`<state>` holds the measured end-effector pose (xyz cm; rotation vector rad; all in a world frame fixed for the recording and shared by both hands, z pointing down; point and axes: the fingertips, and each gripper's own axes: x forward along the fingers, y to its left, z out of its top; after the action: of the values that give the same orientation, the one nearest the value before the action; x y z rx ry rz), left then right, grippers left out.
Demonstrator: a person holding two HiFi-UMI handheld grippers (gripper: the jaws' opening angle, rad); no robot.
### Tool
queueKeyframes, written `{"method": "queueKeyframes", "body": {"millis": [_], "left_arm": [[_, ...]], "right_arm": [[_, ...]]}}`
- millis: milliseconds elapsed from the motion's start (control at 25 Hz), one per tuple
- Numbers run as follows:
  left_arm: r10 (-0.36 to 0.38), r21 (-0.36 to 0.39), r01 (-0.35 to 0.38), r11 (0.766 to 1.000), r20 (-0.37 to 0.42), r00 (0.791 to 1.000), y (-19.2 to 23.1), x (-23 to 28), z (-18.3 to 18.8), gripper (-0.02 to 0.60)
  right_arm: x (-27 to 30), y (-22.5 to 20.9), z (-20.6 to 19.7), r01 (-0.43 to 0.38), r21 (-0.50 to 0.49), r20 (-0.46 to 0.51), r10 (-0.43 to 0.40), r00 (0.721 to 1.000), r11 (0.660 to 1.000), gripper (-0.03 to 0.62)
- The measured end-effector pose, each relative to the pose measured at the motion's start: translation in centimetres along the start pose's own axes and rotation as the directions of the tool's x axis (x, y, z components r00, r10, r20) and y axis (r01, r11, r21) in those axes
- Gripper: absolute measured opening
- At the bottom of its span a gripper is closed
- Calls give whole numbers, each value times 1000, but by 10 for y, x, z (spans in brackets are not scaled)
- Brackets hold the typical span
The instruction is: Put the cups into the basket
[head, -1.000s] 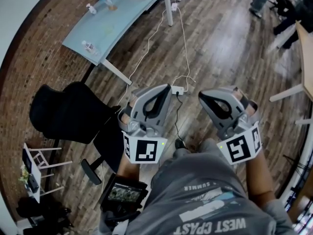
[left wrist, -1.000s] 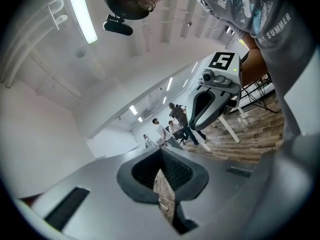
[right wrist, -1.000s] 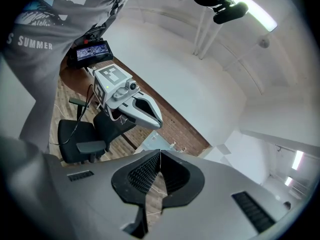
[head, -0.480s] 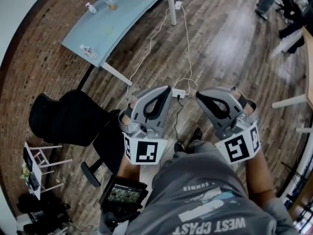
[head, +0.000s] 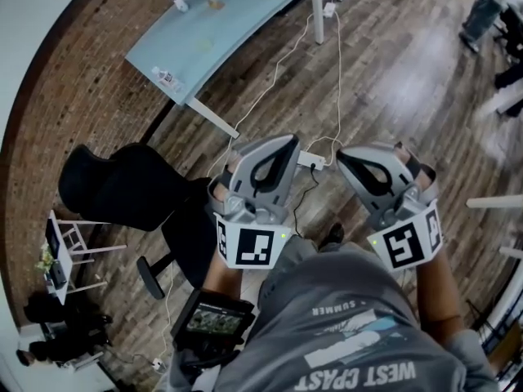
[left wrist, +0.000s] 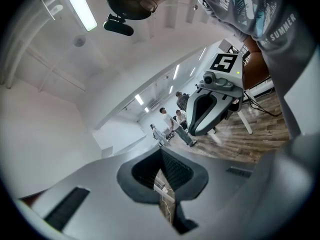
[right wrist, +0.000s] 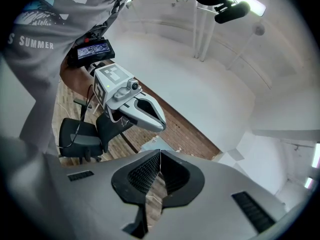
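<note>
No cup and no basket shows in any view. In the head view my left gripper (head: 279, 147) and my right gripper (head: 351, 159) are held side by side in front of the person's grey shirt, above a wooden floor. Both point away from the body. The left gripper view has its own jaws (left wrist: 161, 153) pressed together with nothing between them, and the right gripper (left wrist: 212, 104) hangs beyond them. In the right gripper view its jaws (right wrist: 159, 155) also meet with nothing held, and the left gripper (right wrist: 131, 104) is seen past them.
A light blue table (head: 245, 19) with small bottles (head: 166, 77) stands ahead at the upper left. A black office chair (head: 122, 190) is at the left. A power strip with white cables (head: 309, 160) lies on the floor. People stand far right (head: 490, 6).
The head view has shifted: table, chair and cables sit further right and lower in the frame. Both grippers keep the same pose, shut and side by side.
</note>
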<state>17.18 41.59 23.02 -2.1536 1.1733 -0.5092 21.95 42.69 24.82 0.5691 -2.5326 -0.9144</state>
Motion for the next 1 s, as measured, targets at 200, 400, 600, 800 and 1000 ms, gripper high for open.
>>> {"method": "queueKeyframes", "body": {"millis": [200,400,600,800,1000], "left_arm": [[5,-24,-5,1000,11,1000,10,8,-11,-2],[-5,-28,5,1000,7,1000,33,19,-37,-2],[-24,-57,28,998,60,998,61,30,-64,-2],[-42,-59,48,997,98,994,90,38,-88,-2],[-54,-45,59,997,110,992,108,49,-108,-2]], "right_arm": [[16,-10,-1,-11,3,10,11,1000,1000,15],[49,-21,-8,-15,9,-12,15,1000,1000,15],[87,-35,-7,5,7,-45,-5,999,1000,15],[125,-50,-8,36,-16,-88,-38,995,999,14],[150,-58,-14,38,-67,-133,-47,990,997,14]]}}
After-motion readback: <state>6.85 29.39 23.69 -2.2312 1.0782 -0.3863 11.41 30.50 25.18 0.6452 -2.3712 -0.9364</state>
